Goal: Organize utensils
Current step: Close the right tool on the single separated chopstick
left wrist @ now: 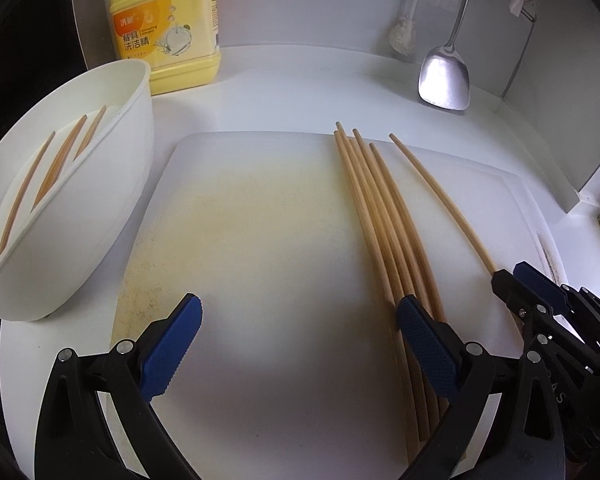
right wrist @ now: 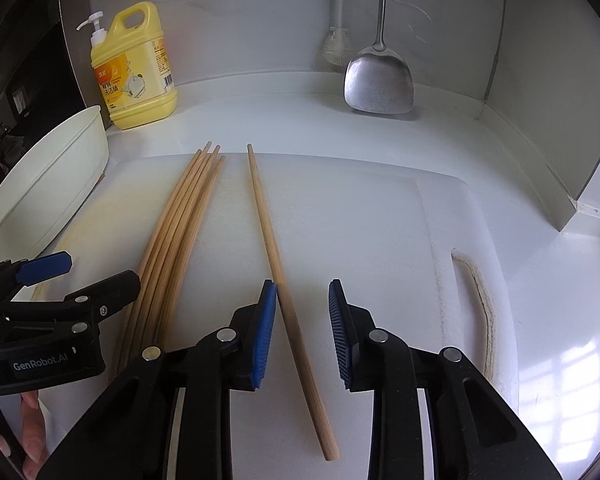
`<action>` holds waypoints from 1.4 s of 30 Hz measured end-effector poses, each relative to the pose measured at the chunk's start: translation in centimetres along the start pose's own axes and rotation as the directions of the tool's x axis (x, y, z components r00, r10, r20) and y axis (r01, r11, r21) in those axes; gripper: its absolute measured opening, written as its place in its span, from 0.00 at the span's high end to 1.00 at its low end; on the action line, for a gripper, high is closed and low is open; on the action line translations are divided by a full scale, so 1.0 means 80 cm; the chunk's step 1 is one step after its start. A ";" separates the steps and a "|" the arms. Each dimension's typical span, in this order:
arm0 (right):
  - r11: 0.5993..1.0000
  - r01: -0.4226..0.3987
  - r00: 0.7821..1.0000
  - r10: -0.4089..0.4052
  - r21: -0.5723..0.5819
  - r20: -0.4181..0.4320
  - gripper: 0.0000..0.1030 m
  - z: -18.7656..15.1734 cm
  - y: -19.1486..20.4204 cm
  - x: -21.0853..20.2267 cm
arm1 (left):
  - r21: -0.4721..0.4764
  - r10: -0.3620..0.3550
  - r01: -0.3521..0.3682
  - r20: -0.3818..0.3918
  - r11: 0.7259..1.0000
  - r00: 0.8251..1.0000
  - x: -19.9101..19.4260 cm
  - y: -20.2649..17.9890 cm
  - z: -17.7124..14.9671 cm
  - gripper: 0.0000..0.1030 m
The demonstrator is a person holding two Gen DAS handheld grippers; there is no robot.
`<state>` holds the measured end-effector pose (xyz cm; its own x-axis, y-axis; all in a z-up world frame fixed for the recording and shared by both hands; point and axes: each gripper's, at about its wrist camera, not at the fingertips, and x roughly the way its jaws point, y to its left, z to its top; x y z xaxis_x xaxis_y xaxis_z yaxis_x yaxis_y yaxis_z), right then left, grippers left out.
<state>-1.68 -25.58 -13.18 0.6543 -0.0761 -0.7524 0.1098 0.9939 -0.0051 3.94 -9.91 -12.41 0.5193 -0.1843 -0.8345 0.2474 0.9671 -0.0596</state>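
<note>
White cutting board point(right wrist: 340, 220) under right gripper point(right wrist: 302, 292), tilted down, jaws apart astride 1 chopstick point(right wrist: 268, 240).

We see a bundle of chopsticks point(right wrist: 172, 240) lying on the cutting board point(right wrist: 360, 220), a single chopstick point(right wrist: 276, 264) just to its right. Left of the board sits a holder point(left wrist: 100, 200) with chopsticks in it; behind stand a detergent bottle point(right wrist: 136, 76) and spatula point(right wrist: 378, 80).

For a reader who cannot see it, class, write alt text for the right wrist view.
The right gripper straddles a single chopstick on a white board, fingers not yet pressing it. A bundle of chopsticks lies left, beside the left gripper.
</note>
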 end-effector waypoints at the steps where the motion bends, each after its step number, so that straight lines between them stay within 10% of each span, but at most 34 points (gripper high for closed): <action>1: 1.000 -0.001 1.000 0.001 0.000 0.000 0.74 0.000 0.000 0.001 | 0.002 0.000 0.000 0.003 1.000 1.000 0.000 0.000 0.000 0.05; 13: 1.000 -0.008 1.000 0.008 -0.010 0.001 0.74 0.003 -0.001 0.003 | -0.003 0.103 -0.103 0.022 0.995 0.994 0.005 0.001 0.003 0.05; 29: 0.997 -0.028 0.999 0.026 -0.073 -0.020 0.65 0.028 0.014 0.026 | 0.007 0.062 -0.062 0.015 0.998 0.998 0.019 -0.006 0.024 0.12; 35: 0.993 -0.036 0.999 0.034 -0.112 -0.015 0.80 0.029 0.027 0.028 | 0.058 0.035 -0.037 0.034 0.998 0.999 0.013 -0.017 0.028 0.43; 40: 0.994 -0.043 0.999 0.042 -0.102 -0.014 0.94 0.028 0.027 0.027 | 0.112 0.012 -0.016 0.035 0.994 0.999 0.007 -0.030 0.027 0.93; 42: 0.995 -0.056 0.998 0.055 -0.087 -0.015 0.94 0.027 0.024 0.027 | 0.118 0.011 -0.015 0.034 0.993 0.999 0.007 -0.031 0.026 0.93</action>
<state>1.59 -24.00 -13.37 0.6483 -0.0203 -0.7611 0.0075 0.9998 -0.0203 5.34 -12.76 -11.58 0.5499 -0.1795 -0.8157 0.3342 0.9423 0.0179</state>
